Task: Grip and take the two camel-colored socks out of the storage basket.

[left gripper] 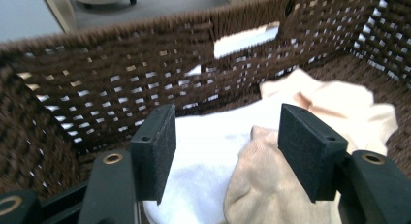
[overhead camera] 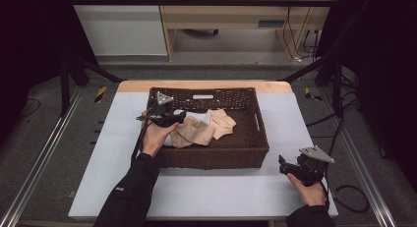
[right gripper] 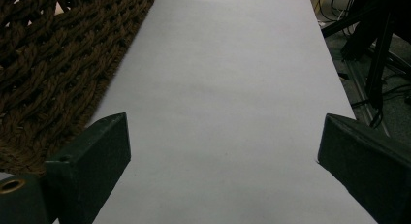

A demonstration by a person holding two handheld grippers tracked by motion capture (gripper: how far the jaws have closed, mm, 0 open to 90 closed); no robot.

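A dark brown woven basket (overhead camera: 255, 138) stands in the middle of the table. Inside lie peach-coloured socks (overhead camera: 201, 128) over a white cloth (overhead camera: 199, 116). My left gripper (overhead camera: 181, 117) is inside the basket at its left side, open, just above the cloth pile. In the left gripper view its jaws stand apart over the white cloth (left gripper: 203, 151) and a peach sock (left gripper: 261, 185), holding nothing. My right gripper (overhead camera: 282, 164) rests on the table near the basket's front right corner, open. In the right gripper view its jaws stand wide apart over bare tabletop beside the basket wall (right gripper: 53, 69).
The white tabletop (overhead camera: 216, 192) has free room in front of the basket and on both sides. Black frame legs (overhead camera: 66, 74) stand at the far corners. Cables (overhead camera: 351, 200) lie on the floor at the right.
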